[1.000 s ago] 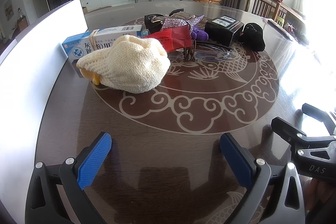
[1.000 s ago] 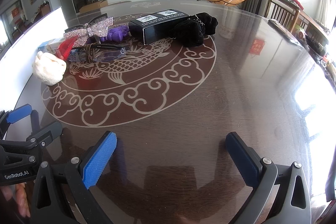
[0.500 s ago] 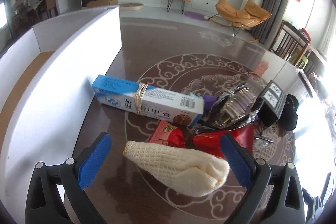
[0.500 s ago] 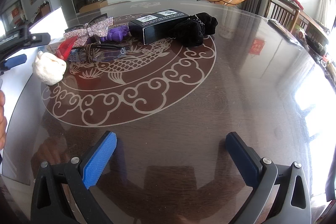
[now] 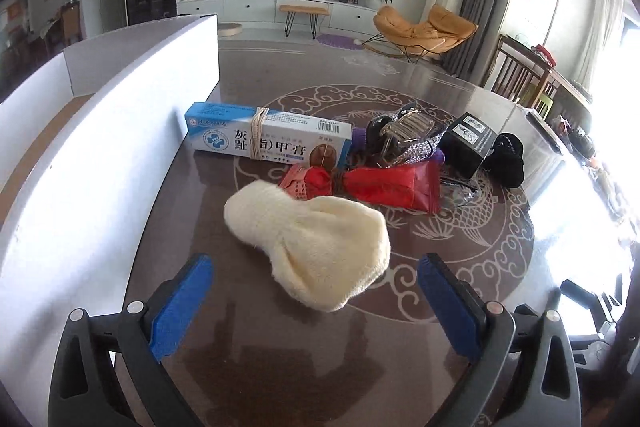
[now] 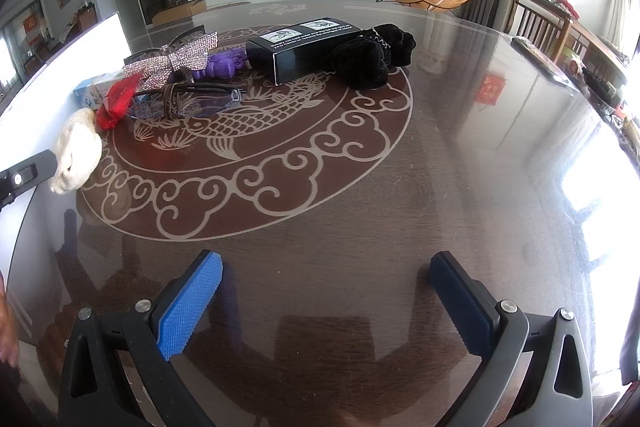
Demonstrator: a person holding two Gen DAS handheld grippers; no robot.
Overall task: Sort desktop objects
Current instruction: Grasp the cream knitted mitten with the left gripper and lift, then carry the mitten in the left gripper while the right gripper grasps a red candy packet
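Note:
A cream knitted pouch (image 5: 316,243) lies on the dark table just ahead of my open left gripper (image 5: 316,299), whose blue pads flank its near end without touching. Behind it lie a red packet (image 5: 384,187), a blue-and-white ointment box (image 5: 272,141) bound with a rubber band, a sparkly bow (image 5: 408,139), a black box (image 5: 468,145) and a black fabric lump (image 5: 508,157). My right gripper (image 6: 324,297) hangs open over bare table, far from the pile: cream pouch (image 6: 78,151), glasses (image 6: 192,103), purple item (image 6: 224,65), black box (image 6: 308,47).
A white open carton (image 5: 120,131) stands along the table's left side, beside the ointment box. The left tool's arm (image 6: 24,175) shows at the right view's left edge. Chairs (image 5: 520,75) stand beyond the table's right edge.
My left gripper rose and swung over the pile, then came back down and now sits low behind the cream pouch. The right gripper has stayed still.

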